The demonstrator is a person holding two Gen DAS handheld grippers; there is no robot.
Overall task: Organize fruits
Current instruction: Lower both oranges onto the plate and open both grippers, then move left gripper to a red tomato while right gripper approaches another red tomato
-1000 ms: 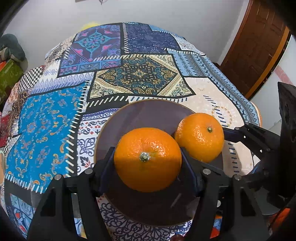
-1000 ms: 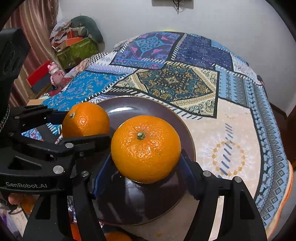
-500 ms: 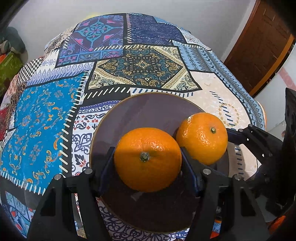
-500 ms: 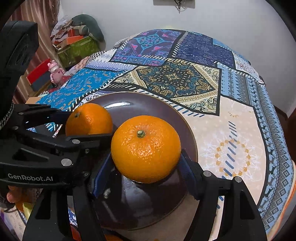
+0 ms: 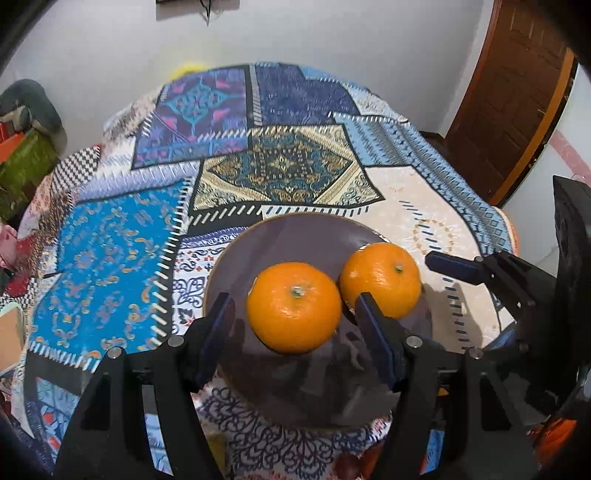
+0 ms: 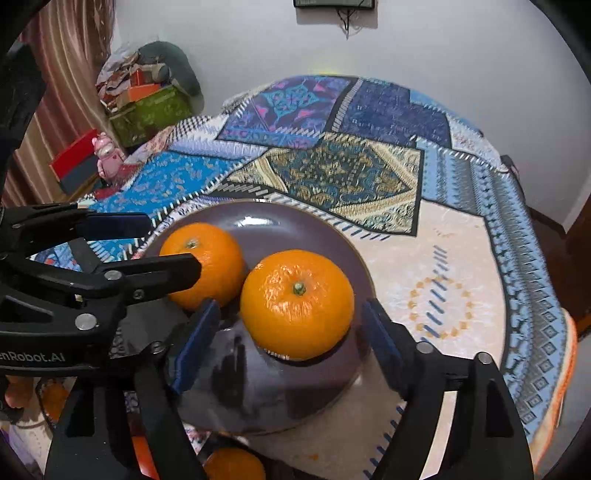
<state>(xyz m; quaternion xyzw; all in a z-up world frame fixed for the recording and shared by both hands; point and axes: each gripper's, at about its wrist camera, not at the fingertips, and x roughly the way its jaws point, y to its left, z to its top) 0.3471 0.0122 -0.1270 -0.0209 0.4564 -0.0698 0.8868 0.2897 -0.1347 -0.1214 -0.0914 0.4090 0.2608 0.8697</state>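
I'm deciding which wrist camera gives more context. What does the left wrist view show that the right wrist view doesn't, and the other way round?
Only the left wrist view: a brown wooden door at its right edge.
Only the right wrist view: a striped curtain at its left, and a third orange seen clearly below the plate's near rim; the left view has only an unclear orange patch low down.
Both: the dark plate holding a first orange and a second orange, on the patchwork cloth.

Third orange (image 6: pixel 233 464) cut off by bottom edge in right wrist view, plate (image 6: pixel 258 406) near rim hidden behind black gripper frames, far patchwork cloth (image 5: pixel 207 99) blurred, wall-mounted item (image 6: pixel 334 3) cropped at top.
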